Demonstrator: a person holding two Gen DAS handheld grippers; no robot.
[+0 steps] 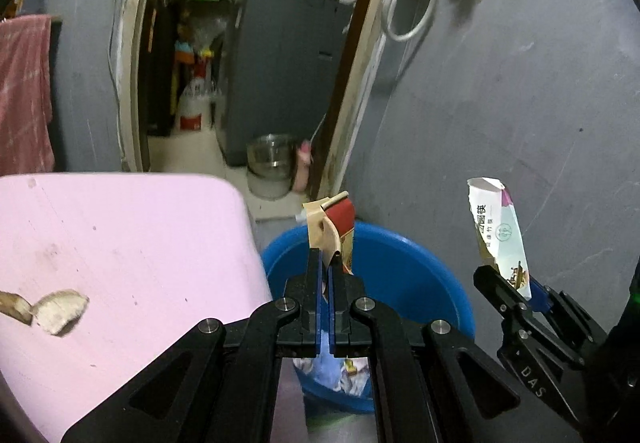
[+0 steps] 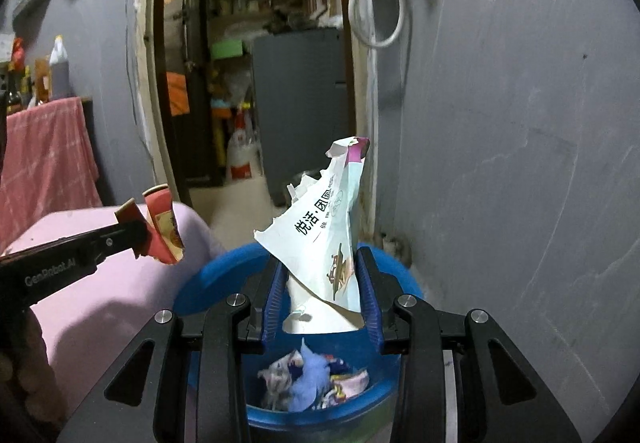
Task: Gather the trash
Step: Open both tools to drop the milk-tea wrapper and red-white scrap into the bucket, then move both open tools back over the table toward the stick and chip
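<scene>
Dim indoor light, strong fisheye bending and dark corners, blurred doorway background, soft shadows on wall

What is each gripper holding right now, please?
Left gripper: closed on a red wrapper.
Right gripper: closed on a white paper packet.

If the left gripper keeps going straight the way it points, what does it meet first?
Probably the far inner wall of the blue basin. The left gripper, shut on the red and tan carton scrap, points over the basin's opening. Depth is unclear; it might pass over the rim toward the grey wall.
</scene>
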